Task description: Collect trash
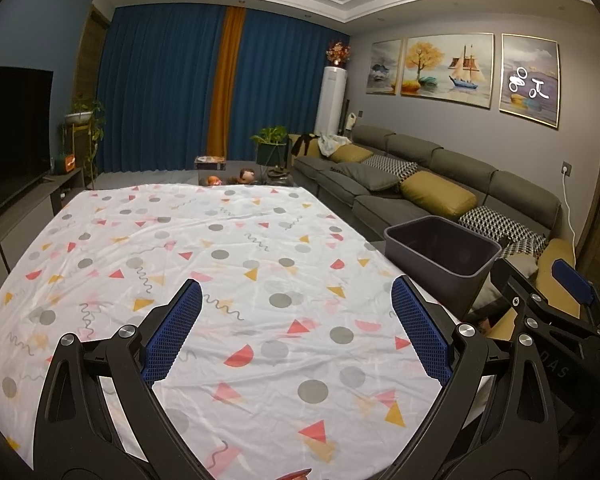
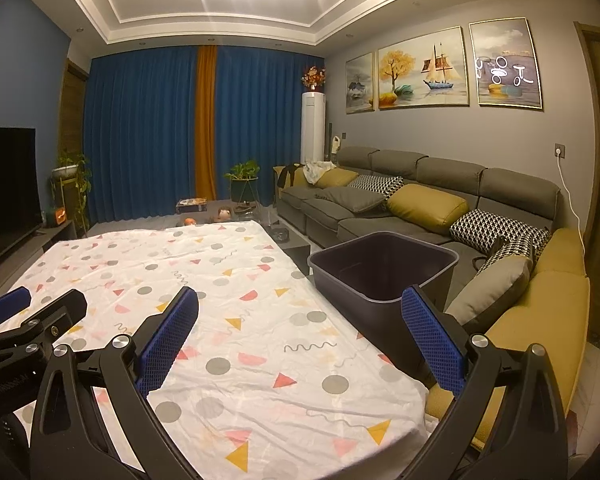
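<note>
Living-room furniture rings the scene: blue curtains on the far wall, a grey sofa along the right, and in the near middle a table under a white patterned cloth. A dark bin, the place for the trash, stands at the right edge of the table, between it and the sofa, and what shows of its inside looks bare. No trash can be made out on the cloth in either view; a small reddish sliver at the near edge of the left wrist view is too cut off to name. The left gripper hovers over the near middle of the cloth with its jaws spread wide and nothing between them. The right gripper hangs just right of it, over the near right part of the table with its right finger in front of the bin, likewise spread and holding nothing. As a judgement, this is either the start or the end of the task, with both claws free. The next move calls for finding a piece of trash, perhaps near the person's edge of the table, before any reach is worth making
</note>
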{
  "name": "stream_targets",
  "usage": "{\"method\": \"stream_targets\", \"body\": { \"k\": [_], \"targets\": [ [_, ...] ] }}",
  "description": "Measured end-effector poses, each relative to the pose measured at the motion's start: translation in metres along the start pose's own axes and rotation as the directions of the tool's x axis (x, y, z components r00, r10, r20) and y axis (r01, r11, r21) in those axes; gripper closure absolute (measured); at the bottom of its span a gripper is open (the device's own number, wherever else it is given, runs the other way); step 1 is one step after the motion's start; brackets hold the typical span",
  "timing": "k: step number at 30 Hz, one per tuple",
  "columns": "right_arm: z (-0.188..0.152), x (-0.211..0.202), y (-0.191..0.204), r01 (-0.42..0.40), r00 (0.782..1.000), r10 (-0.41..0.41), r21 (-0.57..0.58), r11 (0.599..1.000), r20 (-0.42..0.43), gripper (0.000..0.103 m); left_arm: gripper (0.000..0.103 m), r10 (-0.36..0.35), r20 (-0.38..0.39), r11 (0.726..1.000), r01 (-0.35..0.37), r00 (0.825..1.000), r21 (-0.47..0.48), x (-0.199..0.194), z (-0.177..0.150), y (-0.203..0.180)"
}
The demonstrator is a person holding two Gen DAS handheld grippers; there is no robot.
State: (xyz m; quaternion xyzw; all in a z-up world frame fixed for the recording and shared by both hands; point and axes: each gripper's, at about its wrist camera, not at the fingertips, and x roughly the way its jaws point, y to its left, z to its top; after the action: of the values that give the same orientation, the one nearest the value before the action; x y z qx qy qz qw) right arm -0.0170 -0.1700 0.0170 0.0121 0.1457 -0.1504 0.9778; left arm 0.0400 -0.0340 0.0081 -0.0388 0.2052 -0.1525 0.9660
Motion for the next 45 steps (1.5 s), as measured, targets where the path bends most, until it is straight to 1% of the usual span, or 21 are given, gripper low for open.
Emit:
{"method": "stream_targets", "body": {
  "k": [27,29,31,33,45],
  "targets": [
    [-0.0001,-0.0009,0.0007,-0.006,1.000,0.006,0.000,1.000,0.000,0.005,0.009,-0.003,0.012,1.000,0.003,1.000,0.008,-0.0037,0.0019,-0.0014],
    [-0.0002,-0.0010,0.0010,-0.006,1.000,0.006,0.000,1.000,-0.001,0.005,0.012,-0.004,0.016,1.000,0.003,1.000,0.013,-0.0037,0.0026,-0.0014],
    [0.0002,-0.0008,0.0020,-0.007,1.000,0.007,0.000,1.000,-0.002,0.005,0.018,-0.006,0.016,1.000,0.006,1.000,0.018,-0.0043,0.0019,-0.0024],
    [0.0008,-0.0012,0.0021,-0.007,1.000,0.007,0.001,1.000,-0.001,0.005,0.022,-0.009,0.012,1.000,0.009,1.000,0.021,-0.0034,0.0022,-0.0023],
    [0.0027,-0.0004,0.0018,-0.010,1.000,0.010,0.001,1.000,-0.001,0.005,0.023,-0.009,0.011,1.000,0.009,1.000,0.022,-0.0035,0.0022,-0.0025]
  ]
}}
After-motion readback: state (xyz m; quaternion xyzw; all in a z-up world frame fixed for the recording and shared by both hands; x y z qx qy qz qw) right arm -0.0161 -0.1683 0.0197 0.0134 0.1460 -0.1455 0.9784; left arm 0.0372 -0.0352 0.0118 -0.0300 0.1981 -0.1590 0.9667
